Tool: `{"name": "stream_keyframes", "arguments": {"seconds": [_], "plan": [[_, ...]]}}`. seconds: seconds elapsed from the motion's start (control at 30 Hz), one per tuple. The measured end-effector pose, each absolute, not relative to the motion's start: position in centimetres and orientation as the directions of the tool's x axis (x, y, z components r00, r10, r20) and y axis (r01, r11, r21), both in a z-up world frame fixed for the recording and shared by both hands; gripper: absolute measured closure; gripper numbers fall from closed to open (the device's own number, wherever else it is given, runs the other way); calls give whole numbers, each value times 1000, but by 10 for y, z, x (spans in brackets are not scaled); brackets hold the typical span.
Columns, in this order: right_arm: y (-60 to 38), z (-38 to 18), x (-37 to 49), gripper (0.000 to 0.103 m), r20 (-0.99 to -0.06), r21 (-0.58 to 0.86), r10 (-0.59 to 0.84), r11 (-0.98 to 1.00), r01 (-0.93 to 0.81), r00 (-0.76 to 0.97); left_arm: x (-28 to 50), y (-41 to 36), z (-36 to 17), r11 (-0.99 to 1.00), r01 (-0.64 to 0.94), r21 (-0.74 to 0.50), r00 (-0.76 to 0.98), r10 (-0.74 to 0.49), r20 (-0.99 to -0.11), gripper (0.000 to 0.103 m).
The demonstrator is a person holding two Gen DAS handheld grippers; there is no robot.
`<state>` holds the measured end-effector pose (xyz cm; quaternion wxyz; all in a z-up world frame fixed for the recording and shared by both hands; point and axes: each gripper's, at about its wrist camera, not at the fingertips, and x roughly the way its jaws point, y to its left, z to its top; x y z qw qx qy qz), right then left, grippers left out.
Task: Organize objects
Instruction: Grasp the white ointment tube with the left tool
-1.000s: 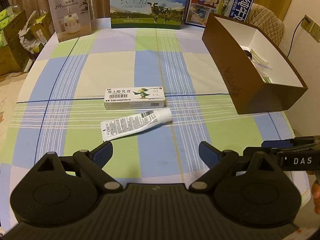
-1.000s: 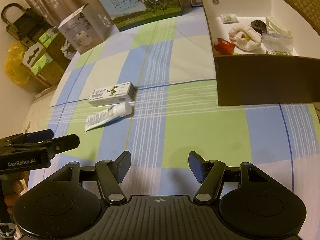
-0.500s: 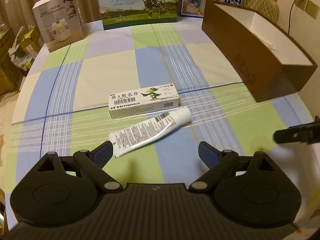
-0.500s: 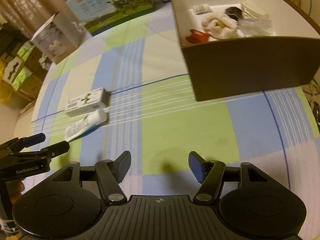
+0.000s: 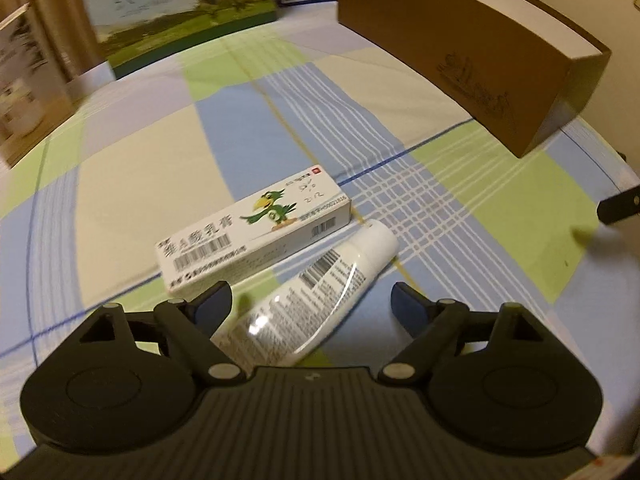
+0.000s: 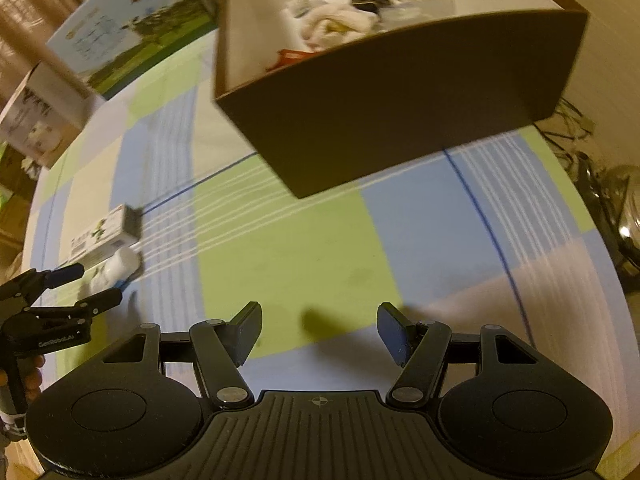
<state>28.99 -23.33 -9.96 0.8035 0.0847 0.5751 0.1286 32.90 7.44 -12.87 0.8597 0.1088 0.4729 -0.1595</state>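
Observation:
A white ointment tube (image 5: 316, 292) lies on the checked tablecloth (image 5: 500, 216), next to a white carton with a green bird (image 5: 256, 232). My left gripper (image 5: 312, 306) hangs low over the tube with its jaws closing. The tube's flat end sits between the fingers and the pads do not press on it. In the right wrist view the left gripper (image 6: 86, 286) straddles the tube (image 6: 118, 266) beside the carton (image 6: 106, 234). My right gripper (image 6: 320, 330) stands open over bare cloth, in front of the brown box (image 6: 400, 112).
The brown box (image 5: 472, 52) with white inside stands at the right and holds several small items, among them a white cloth bundle (image 6: 336, 20). A milk carton box (image 5: 180, 12) and a white appliance box (image 5: 28, 80) stand along the far edge. Cables and a metal pot (image 6: 624, 216) lie beyond the table's right edge.
My left gripper has dropped forward onto the tube, which now lies between its fingers, and its jaws have narrowed a little. The right gripper has rolled and drifted nearer the brown box.

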Motion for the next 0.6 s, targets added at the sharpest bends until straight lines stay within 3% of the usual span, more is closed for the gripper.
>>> {"name": "stream_keyframes", "arguments": {"seconds": [0.13,0.2,0.3,0.5,0.6], "plan": [[-241,-102,294,42,-910,272,282,959,-77,305,339,74,-134,910,414,2,472,-213,-855,30],[-243,-102,295,42,-911,269,277,961,-70,305,341,72,-137,903,430,-14,447,-226,-866,43],[-245,-101,296,42,-913,264,271,962,-65,306,339,70,-137,900,434,-30,435,-239,-868,48],[-244,-100,295,42,-914,266,275,961,-73,299,323,58,-135,905,418,-78,401,-261,-878,49],[-241,-101,294,42,-912,270,282,959,-81,297,316,51,-134,908,414,-72,405,-254,-878,56]]}}
